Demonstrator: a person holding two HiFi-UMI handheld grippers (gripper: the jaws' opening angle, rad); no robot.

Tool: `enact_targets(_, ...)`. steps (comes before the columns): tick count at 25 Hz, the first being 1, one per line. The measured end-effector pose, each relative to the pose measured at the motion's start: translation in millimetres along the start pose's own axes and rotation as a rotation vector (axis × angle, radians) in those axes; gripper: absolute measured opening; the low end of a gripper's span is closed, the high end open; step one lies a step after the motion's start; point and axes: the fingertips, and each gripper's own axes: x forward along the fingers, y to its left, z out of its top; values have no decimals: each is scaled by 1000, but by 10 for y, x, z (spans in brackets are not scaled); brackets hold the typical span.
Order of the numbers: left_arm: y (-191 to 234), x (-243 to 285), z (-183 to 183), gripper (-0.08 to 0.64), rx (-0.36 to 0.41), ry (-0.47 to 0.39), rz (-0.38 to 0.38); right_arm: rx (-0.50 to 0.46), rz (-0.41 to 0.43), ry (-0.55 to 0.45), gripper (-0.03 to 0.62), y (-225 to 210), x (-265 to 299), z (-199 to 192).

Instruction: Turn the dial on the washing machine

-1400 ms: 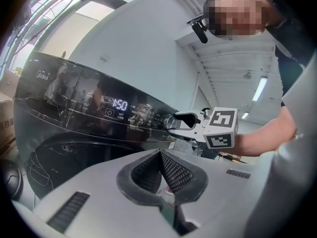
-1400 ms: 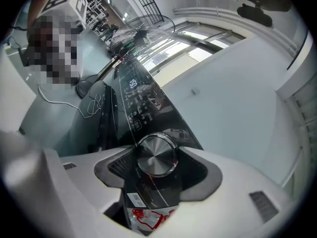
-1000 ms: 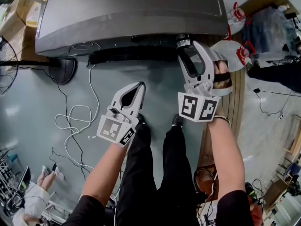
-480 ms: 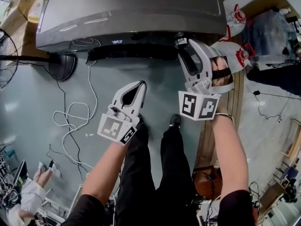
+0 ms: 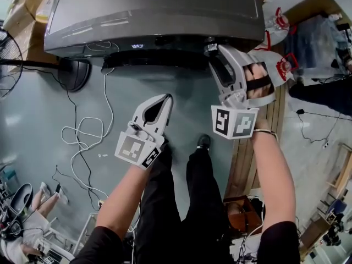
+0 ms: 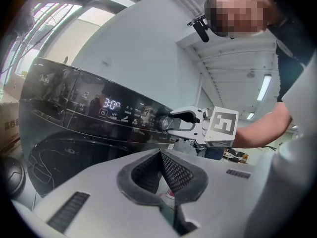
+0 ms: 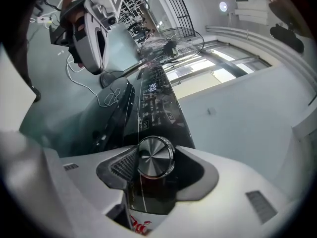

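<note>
A dark top-panel washing machine point(image 5: 154, 10) stands ahead, with its display point(image 6: 112, 104) lit. Its round metal dial point(image 7: 155, 156) sits at the right end of the control strip point(image 5: 165, 42). My right gripper point(image 5: 213, 49) reaches to the dial point(image 5: 210, 48) and is shut on it; both pads bear on its rim. Its jaws have just been closing with the dial between them. In the left gripper view the right gripper point(image 6: 171, 124) shows side-on, clamped on the dial point(image 6: 165, 123). My left gripper point(image 5: 165, 98) hangs lower left, away from the machine, shut and holding nothing.
A floor fan's base point(image 5: 74, 76) and a loose white cable point(image 5: 82, 136) lie on the floor left of me. Cardboard boxes point(image 5: 22, 15) stand at the far left. White bags with red print point(image 5: 275, 59) and wooden boards point(image 5: 264, 147) are on the right.
The machine's display has lit up. My right gripper has rolled a little on the dial, turning its marker cube. The left gripper has barely moved.
</note>
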Motion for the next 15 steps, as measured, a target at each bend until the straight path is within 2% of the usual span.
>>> enact_targets(15, -74, 13, 4, 15, -3, -6, 27, -114, 35, -76, 242, 3, -6, 9)
